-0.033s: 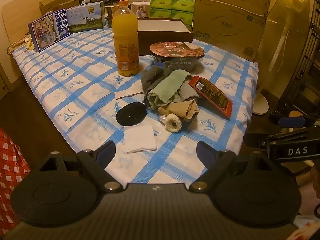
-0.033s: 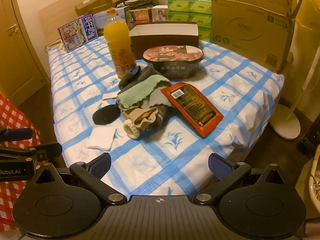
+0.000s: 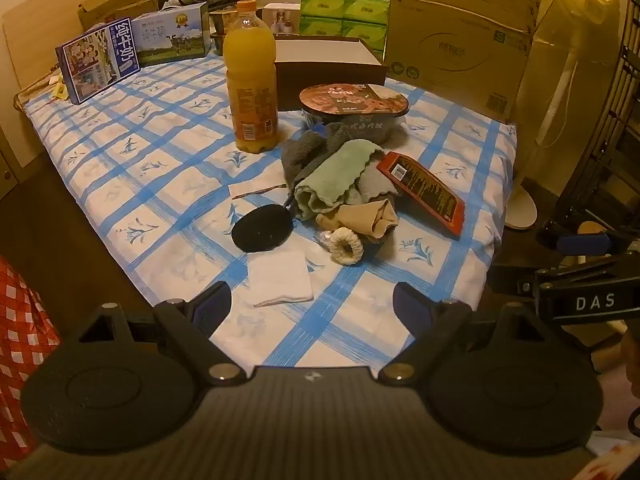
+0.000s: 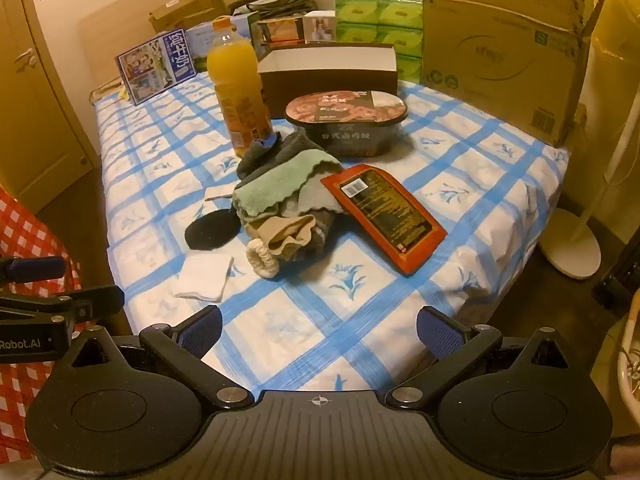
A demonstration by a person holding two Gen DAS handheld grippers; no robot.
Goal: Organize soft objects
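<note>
A pile of soft things lies mid-table: a green cloth on a grey towel, a tan cloth, a cream scrunchie, a folded white cloth and a black round pad. My left gripper is open and empty at the near table edge, just short of the white cloth. My right gripper is open and empty over the near edge.
An orange juice bottle, a noodle bowl, a red packet and an open brown box stand around the pile. Milk cartons, green tissue packs and a large cardboard box line the back. A fan stand is at the right.
</note>
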